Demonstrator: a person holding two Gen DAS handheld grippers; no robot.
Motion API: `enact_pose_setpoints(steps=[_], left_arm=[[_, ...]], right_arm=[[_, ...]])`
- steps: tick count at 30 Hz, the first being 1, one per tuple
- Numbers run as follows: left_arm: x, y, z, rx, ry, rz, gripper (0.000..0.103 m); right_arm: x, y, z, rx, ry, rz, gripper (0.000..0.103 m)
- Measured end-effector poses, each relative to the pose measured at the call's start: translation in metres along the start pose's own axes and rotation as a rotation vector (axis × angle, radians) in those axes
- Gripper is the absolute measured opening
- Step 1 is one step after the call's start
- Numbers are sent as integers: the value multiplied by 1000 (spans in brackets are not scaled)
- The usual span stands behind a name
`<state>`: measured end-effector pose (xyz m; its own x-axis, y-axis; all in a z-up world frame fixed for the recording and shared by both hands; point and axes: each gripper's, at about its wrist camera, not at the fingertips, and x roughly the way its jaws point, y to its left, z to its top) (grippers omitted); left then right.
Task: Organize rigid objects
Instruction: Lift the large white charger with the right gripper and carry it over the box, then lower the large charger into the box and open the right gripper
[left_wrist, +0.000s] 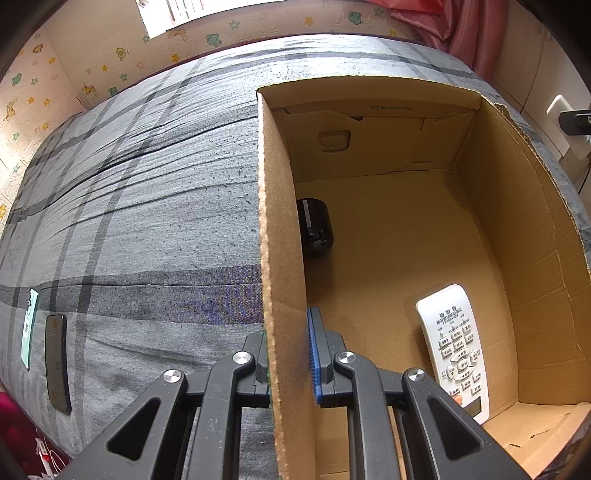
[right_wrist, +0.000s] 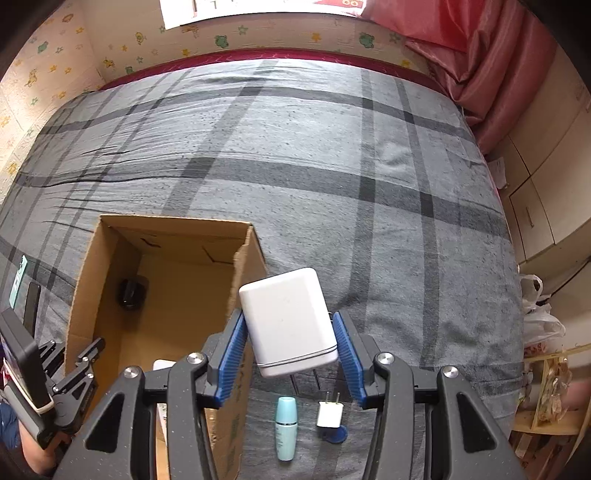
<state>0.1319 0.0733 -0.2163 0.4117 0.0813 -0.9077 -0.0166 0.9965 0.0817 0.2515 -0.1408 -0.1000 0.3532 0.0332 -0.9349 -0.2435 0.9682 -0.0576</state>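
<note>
An open cardboard box (left_wrist: 280, 229) stands on the grey plaid bed; it also shows in the right wrist view (right_wrist: 240, 273). Inside lie a white remote control (left_wrist: 456, 343) and a black round object (left_wrist: 314, 227). My left gripper (left_wrist: 287, 354) is shut on the box's left wall, one finger outside and one inside. My right gripper (right_wrist: 290, 354) is shut on a large white power adapter (right_wrist: 288, 321), prongs down, held above the bed just right of the box. Below it on the bed lie a light blue tube (right_wrist: 286, 428) and a small white plug (right_wrist: 330, 413).
A dark phone (left_wrist: 57, 362) and a mint green case (left_wrist: 28, 325) lie on the bed left of the box. A blue disc (right_wrist: 338, 435) lies under the small plug. Red curtain and cabinets stand at the right (right_wrist: 535, 206).
</note>
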Motion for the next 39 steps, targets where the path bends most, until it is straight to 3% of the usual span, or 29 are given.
enact_pose_setpoints(steps=[16, 39], left_arm=[[0, 0, 0, -3, 0, -4, 15], [-1, 4, 0, -8, -2, -11, 15]], right_arm=[[2, 66, 3, -95, 1, 66, 52], [49, 132, -7, -158, 62, 108, 52]])
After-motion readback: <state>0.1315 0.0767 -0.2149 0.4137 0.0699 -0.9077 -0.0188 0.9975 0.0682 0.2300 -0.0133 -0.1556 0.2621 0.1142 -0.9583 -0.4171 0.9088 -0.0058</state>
